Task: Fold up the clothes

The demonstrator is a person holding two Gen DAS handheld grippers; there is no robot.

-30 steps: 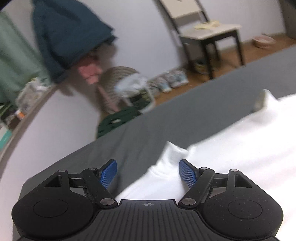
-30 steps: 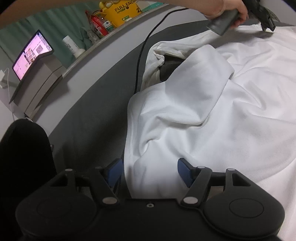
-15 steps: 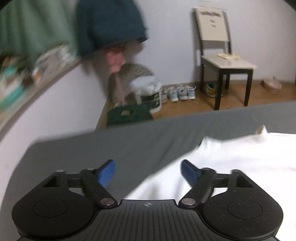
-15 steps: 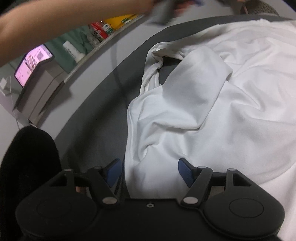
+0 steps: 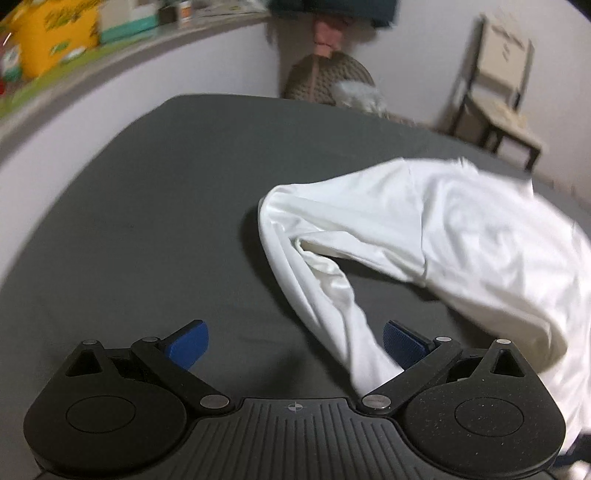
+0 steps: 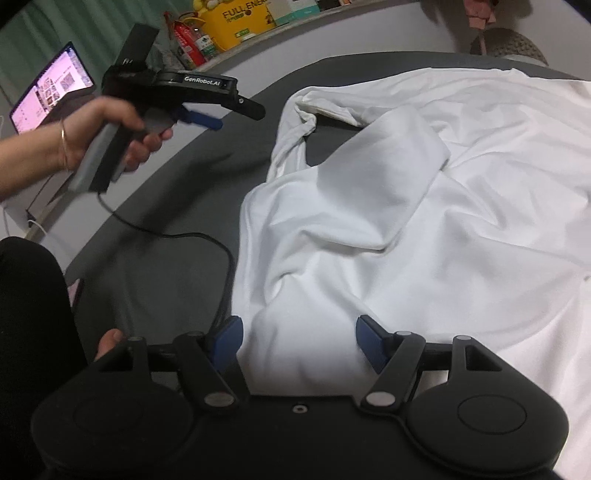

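Observation:
A white shirt (image 6: 406,206) lies crumpled on the dark grey bed (image 6: 166,206). My right gripper (image 6: 299,336) is low over its near hem, jaws apart, with a hump of cloth filling the gap between the blue pads; I see no pinch. A hand holds my left gripper (image 6: 199,116) in the air above the bed, left of the shirt's collar end. In the left wrist view the left gripper (image 5: 295,339) has its jaws opening wide over the grey bed (image 5: 147,221). A loose strip of the shirt (image 5: 461,229) runs down beside its right pad, not gripped.
A black cable (image 6: 207,240) trails across the bed left of the shirt. A ledge along the wall carries a yellow box (image 6: 240,22) and a lit laptop (image 6: 48,96). Beyond the bed stand a chair (image 5: 498,96) and a woven basket (image 5: 328,77). Dark clothing (image 6: 29,332) fills the near left.
The left gripper swung fast from the shirt's far edge to the bed's left side, rolled, and widened its jaws. The right gripper and the cloth between its pads stayed put.

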